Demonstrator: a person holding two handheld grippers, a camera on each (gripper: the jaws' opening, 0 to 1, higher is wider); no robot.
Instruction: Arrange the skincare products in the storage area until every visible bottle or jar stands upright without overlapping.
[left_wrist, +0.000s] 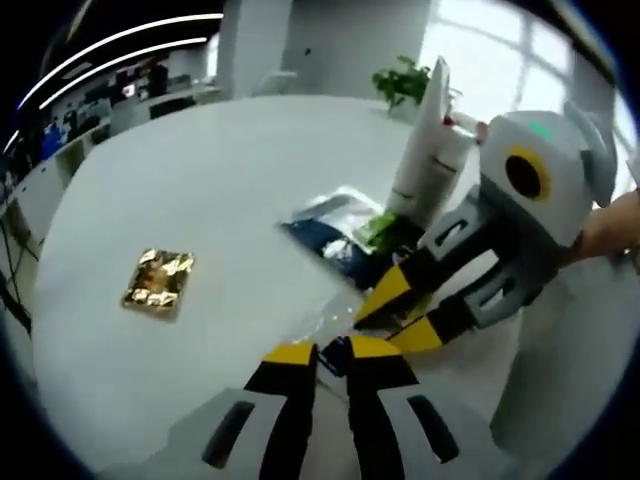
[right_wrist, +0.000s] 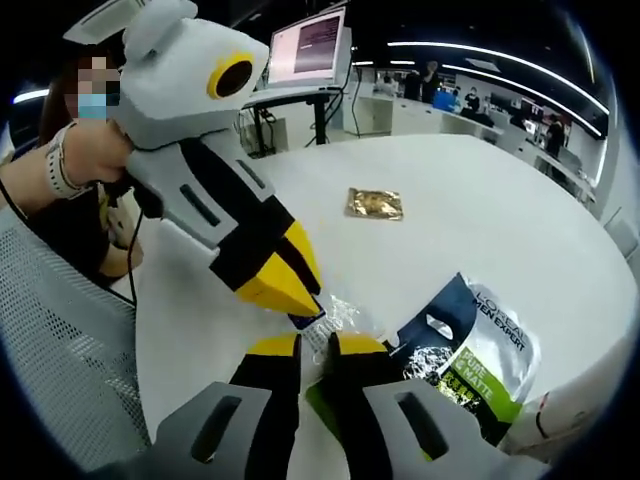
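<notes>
A crinkled clear wrapper (right_wrist: 340, 312) lies on the round white table (left_wrist: 200, 180), and both grippers meet on it. My left gripper (left_wrist: 331, 352) has its jaws nearly together, with a dark bit of the wrapper (left_wrist: 330, 322) between the tips. In the right gripper view it (right_wrist: 303, 312) comes down from the upper left. My right gripper (right_wrist: 318, 347) is pinched on the wrapper's near edge, and it (left_wrist: 375, 325) enters the left gripper view from the right. A dark blue and green L'Oreal pouch (right_wrist: 470, 355) lies flat just behind. A white tube (left_wrist: 432, 150) stands upright beyond the pouch (left_wrist: 335, 235).
A flat gold sachet (left_wrist: 158, 280) lies apart on the open tabletop, also seen as the gold sachet (right_wrist: 375, 203). A person's hand (right_wrist: 85, 165) holds the left gripper. A grey mesh chair (right_wrist: 70, 340) stands at the table's near side. A potted plant (left_wrist: 405, 82) and office desks sit behind.
</notes>
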